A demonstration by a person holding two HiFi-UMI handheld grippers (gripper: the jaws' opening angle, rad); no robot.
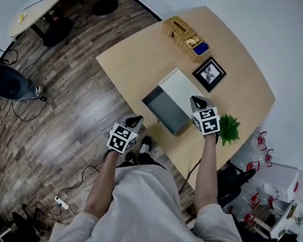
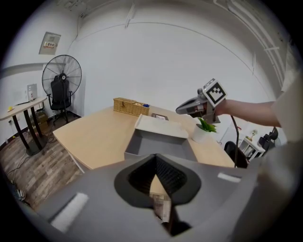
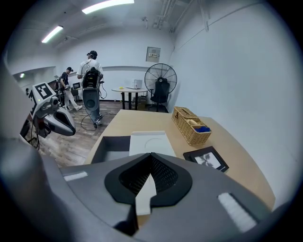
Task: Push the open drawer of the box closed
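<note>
A white box lies on the wooden table, its grey drawer pulled out toward the table's near edge. The drawer looks empty. My left gripper hovers off the table's edge over the floor, short of the drawer's front, jaws together and holding nothing. My right gripper hangs above the box's right side beside the plant, jaws together and holding nothing. In the left gripper view, the drawer lies straight ahead of the left gripper. The right gripper view looks across the box past the right gripper.
A wicker basket and a framed picture sit behind the box. A small potted plant stands right of it. Cables run over the wooden floor. A fan, another table and people stand farther off.
</note>
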